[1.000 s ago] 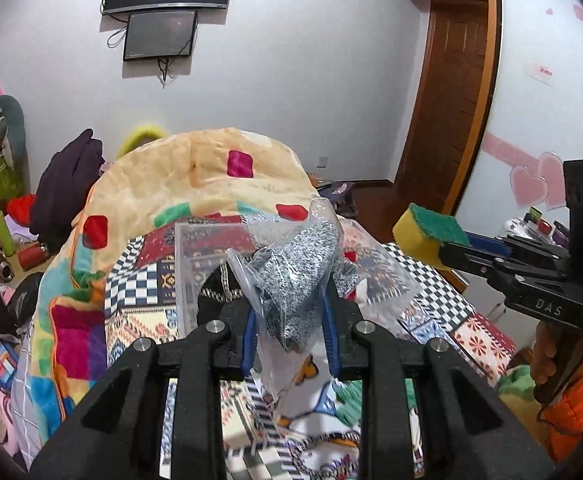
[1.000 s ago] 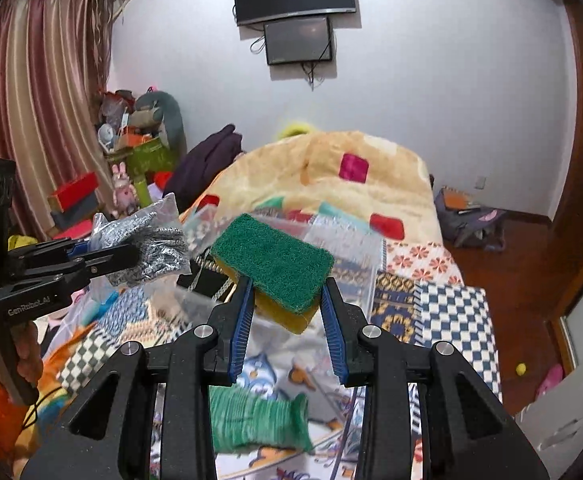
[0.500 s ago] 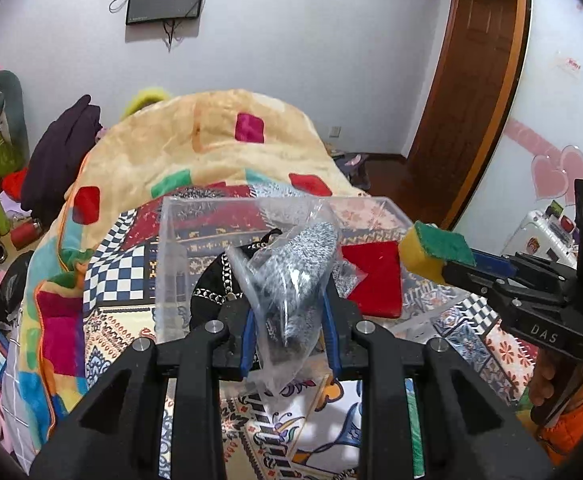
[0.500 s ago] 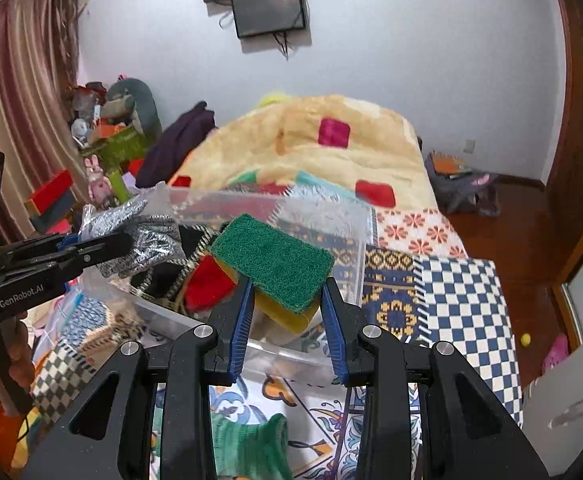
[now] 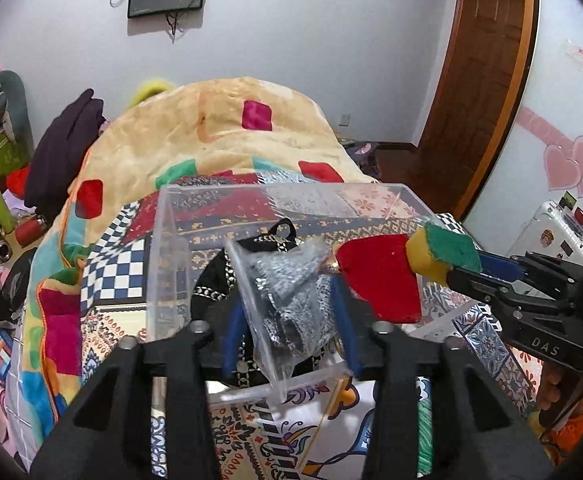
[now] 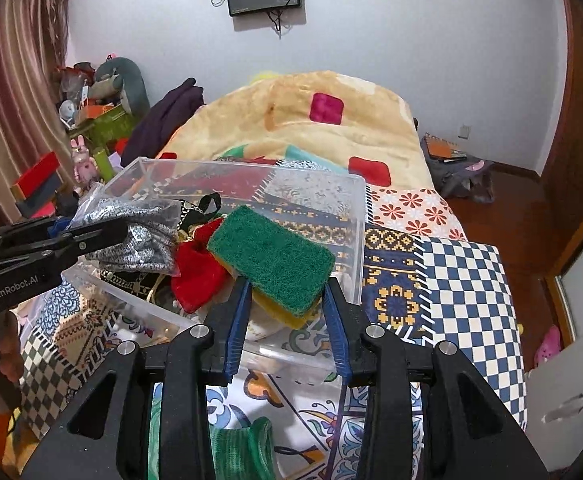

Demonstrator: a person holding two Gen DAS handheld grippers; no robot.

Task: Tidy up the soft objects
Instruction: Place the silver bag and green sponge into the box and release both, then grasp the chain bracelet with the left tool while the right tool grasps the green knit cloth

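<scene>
Sponge (image 6: 270, 249), green scouring face up over a yellow body, is clenched between the blue pads of the right hand-held gripper (image 6: 287, 292) and is held over the near rim of the clear plastic bin (image 6: 355, 216) on the bed (image 6: 463, 276), apparently so it can be dropped in. A clear bag of grey knit fabric (image 5: 291, 300) is grasped by the left hand-held gripper (image 5: 289, 320) above the same bin, where a red cloth (image 5: 379, 276) and a black patterned item (image 5: 211, 284) are already lying. "GenRobot.AI" is printed on the left gripper's side, "DAS" on the right's.
</scene>
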